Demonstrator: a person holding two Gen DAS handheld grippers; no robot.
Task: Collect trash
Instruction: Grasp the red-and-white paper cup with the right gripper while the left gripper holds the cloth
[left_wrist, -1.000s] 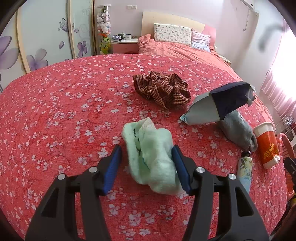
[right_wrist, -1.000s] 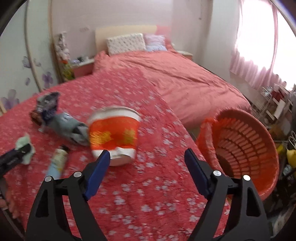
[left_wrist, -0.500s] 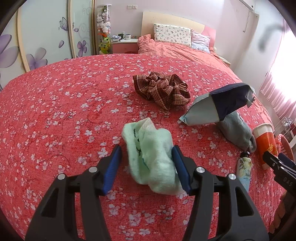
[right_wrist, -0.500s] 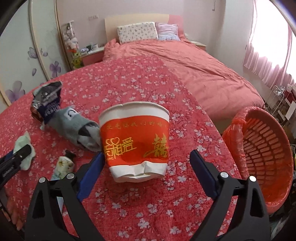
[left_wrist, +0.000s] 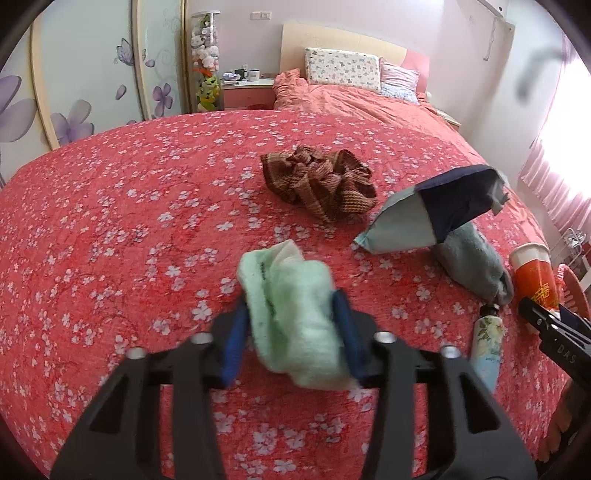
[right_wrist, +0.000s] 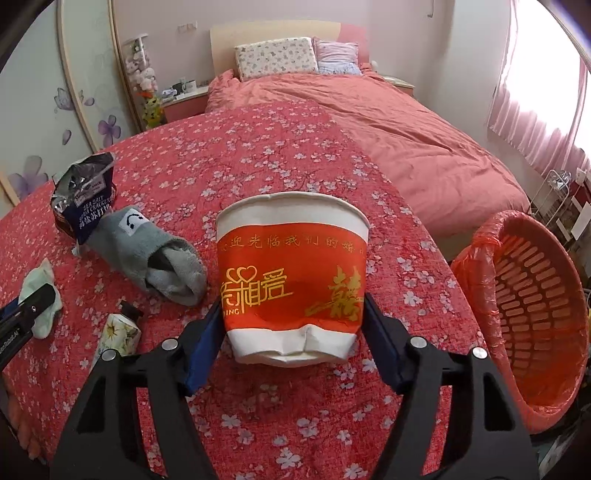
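Left wrist view: looks steeply down along its fingers, close over the flowered bedspread (left_wrist: 110, 229), facing the headboard (left_wrist: 332, 40). Right wrist view: same pitch and heading, placed further right, near the orange basket (right_wrist: 524, 306). Shared: grey sock (left_wrist: 476, 266), paper cup (right_wrist: 291, 280), snack bag (right_wrist: 83, 195).

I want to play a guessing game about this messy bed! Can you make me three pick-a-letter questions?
1. Where is the orange basket?
A. right of the paper cup
B. on the pillow
C. under the grey sock

2. What colour is the cloth in the left tool?
A. purple
B. pale green
C. black

3. How is the paper cup?
A. squashed flat
B. lying sideways
C. standing upright

Answers: 1 A, the basket sits off the bed's right edge; 2 B, it looks mint green between the blue pads; 3 C, its rim faces up.
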